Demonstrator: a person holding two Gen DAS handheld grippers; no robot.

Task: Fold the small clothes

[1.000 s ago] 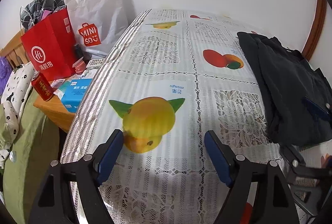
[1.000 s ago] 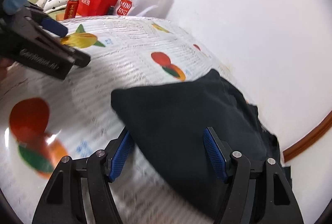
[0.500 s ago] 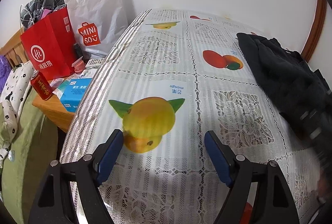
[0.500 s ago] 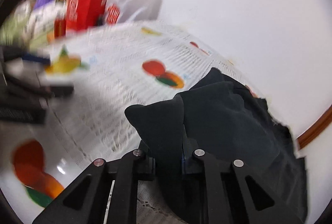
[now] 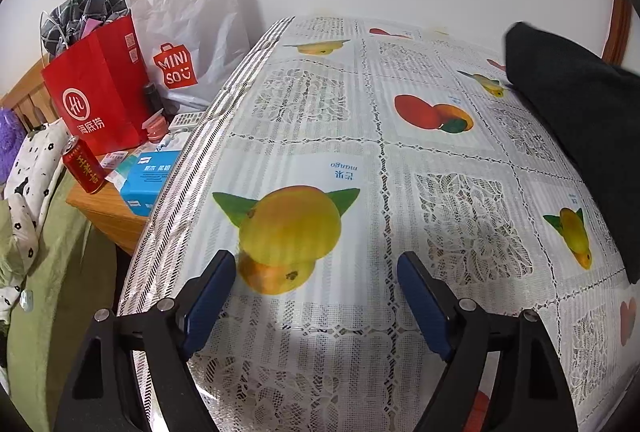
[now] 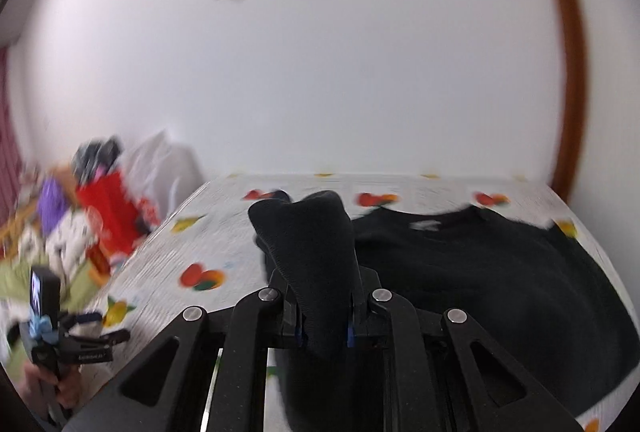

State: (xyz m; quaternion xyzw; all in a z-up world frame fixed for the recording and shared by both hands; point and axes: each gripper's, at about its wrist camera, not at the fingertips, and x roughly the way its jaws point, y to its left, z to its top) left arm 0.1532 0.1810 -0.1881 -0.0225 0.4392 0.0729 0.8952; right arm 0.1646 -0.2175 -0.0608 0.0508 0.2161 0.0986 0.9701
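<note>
one dark garment (image 6: pixel 480 284) lies on the bench (image 5: pixel 320 151); the right gripper (image 6: pixel 324 328) fingers are clamped on its raised edge, and the left gripper (image 5: pixel 316 296), jaws opening and empty, waits beside the garment. next: carry the edge across.

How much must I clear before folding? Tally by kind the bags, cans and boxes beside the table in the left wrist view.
Bags: 2 (red paper bag, white plastic MINISO bag)
Cans: 1 (red drink can)
Boxes: 1 (blue cardboard box)
Total: 4
</note>
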